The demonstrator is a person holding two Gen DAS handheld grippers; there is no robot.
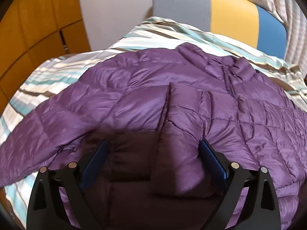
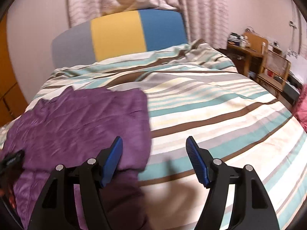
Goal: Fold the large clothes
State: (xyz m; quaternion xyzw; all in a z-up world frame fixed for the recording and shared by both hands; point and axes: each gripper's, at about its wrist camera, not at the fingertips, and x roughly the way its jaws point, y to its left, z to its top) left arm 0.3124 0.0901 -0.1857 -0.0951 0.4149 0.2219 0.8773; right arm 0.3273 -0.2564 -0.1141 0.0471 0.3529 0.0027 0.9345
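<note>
A purple quilted puffer jacket lies spread on the striped bed, collar toward the headboard, with one sleeve folded across its front. My left gripper is open just above the folded sleeve, its blue pads either side of the sleeve. In the right wrist view the jacket fills the lower left. My right gripper is open and empty above the jacket's right edge, with its left pad over the purple fabric and its right pad over the striped bed cover.
A grey, yellow and blue headboard stands at the far end of the bed, curtains behind it. Wooden cupboards are on the left. A wooden desk and chair stand to the right. Something pink lies at the bed's right edge.
</note>
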